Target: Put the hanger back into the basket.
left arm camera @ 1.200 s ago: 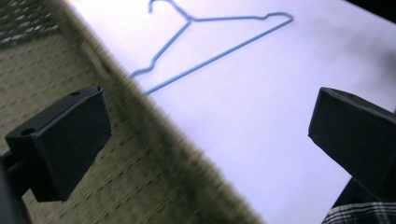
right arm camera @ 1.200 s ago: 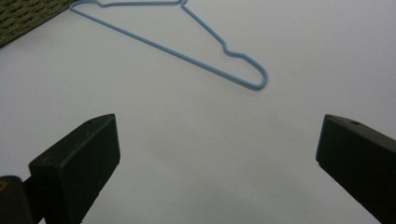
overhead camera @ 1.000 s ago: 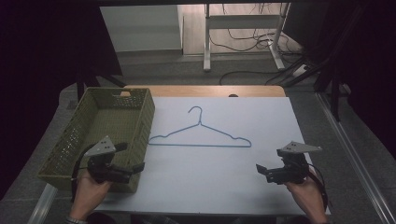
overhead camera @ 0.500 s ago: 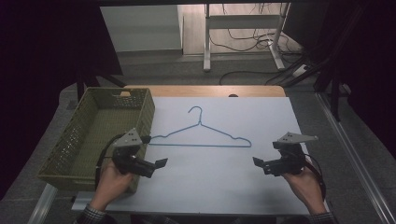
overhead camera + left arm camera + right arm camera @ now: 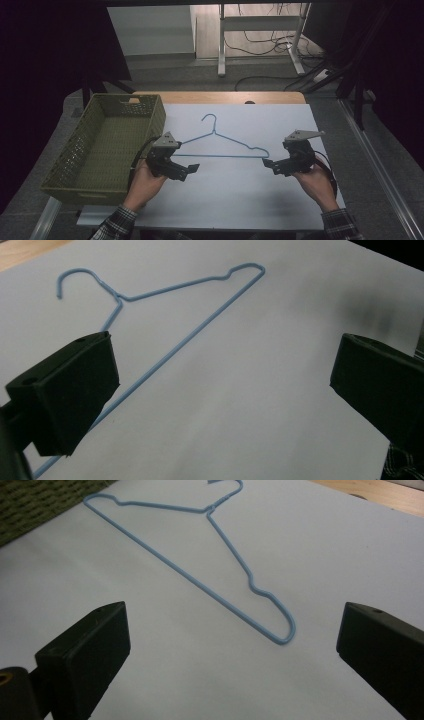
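A thin light-blue wire coat hanger (image 5: 225,145) lay flat on the white table surface (image 5: 240,200), its hook pointing toward the far edge. A woven olive-green plastic basket (image 5: 70,165) stood just beside it on the left, empty as far as could be seen.

The left gripper (image 5: 187,171) was held above the table near the hanger's left end, with its jaws spread wide and nothing between them. In the left gripper view the hanger (image 5: 165,355) ran diagonally past the left jaw. The right gripper (image 5: 268,164) was near the hanger's right end, likewise spread wide and empty. In the right gripper view the rounded shoulder of the hanger (image 5: 280,630) sat between the two jaws, farther ahead.

Probable hazards:
- The wire is thin and lies flush on the surface. Jaws closing too high would likely miss it or push it sideways.
- A grip at one end only could let the hanger swing or slip.
- The hook could catch the basket's rim if the hanger were carried that way.
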`<state>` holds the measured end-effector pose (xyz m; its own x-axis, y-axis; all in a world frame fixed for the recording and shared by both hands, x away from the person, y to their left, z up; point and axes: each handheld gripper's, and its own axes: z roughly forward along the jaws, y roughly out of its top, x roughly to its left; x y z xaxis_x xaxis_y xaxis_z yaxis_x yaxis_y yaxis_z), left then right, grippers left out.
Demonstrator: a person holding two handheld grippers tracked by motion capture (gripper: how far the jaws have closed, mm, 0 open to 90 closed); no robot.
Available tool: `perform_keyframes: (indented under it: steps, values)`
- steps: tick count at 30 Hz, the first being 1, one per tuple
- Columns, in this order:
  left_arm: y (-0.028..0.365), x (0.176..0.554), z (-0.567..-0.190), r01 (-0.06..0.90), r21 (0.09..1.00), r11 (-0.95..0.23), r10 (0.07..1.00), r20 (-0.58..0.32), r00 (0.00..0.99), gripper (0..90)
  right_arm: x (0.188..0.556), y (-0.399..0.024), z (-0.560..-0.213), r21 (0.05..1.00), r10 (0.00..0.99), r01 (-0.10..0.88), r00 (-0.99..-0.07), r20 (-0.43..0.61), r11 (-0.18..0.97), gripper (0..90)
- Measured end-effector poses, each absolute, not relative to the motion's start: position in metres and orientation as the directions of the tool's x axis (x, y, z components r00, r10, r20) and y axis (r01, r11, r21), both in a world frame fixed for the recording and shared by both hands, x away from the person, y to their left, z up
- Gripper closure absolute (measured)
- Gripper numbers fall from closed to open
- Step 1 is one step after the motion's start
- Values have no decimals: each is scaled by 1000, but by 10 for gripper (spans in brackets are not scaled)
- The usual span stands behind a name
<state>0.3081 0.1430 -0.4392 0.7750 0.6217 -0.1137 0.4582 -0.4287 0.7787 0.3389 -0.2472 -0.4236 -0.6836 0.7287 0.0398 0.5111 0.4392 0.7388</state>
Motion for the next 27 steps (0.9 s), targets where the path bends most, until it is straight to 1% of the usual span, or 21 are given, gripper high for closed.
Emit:
perform_keyframes:
  steps: [1,7,9,13,18,19,20,22,23,25,26,27]
  values:
    - [141,310,-442,458,778,-431,621,-113,776,0,346,-241,-425,725,727,517,-686,33,455,6]
    - [134,320,-460,455,775,-438,618,-108,779,0,362,-227,-429,705,710,512,-704,17,491,0]
    - [130,324,-468,459,768,-446,620,-104,778,0,372,-217,-430,699,708,520,-706,28,491,0]
    - [128,331,-471,453,769,-451,625,-90,775,0,385,-204,-430,691,691,512,-722,25,510,0]
    - [126,336,-474,452,773,-445,623,-96,776,0,399,-192,-432,673,683,512,-730,14,534,0]
    - [126,336,-476,453,772,-446,619,-99,779,0,407,-185,-433,668,673,508,-740,15,544,13]
    - [126,336,-477,456,772,-443,620,-104,778,0,407,-185,-433,668,673,508,-740,15,544,13]
    - [127,335,-480,465,771,-435,618,-120,777,0,419,-175,-436,661,662,503,-749,12,557,68]
    - [127,335,-480,465,771,-435,618,-120,777,0,419,-175,-436,661,662,503,-749,12,557,68]
    - [129,335,-482,474,770,-428,623,-128,771,0,428,-167,-440,653,651,500,-759,14,569,113]
    - [129,335,-483,477,769,-425,623,-134,771,0,436,-160,-443,651,634,488,-773,14,582,211]
    - [129,335,-485,478,769,-423,621,-138,771,0,436,-160,-443,651,634,488,-773,14,582,211]
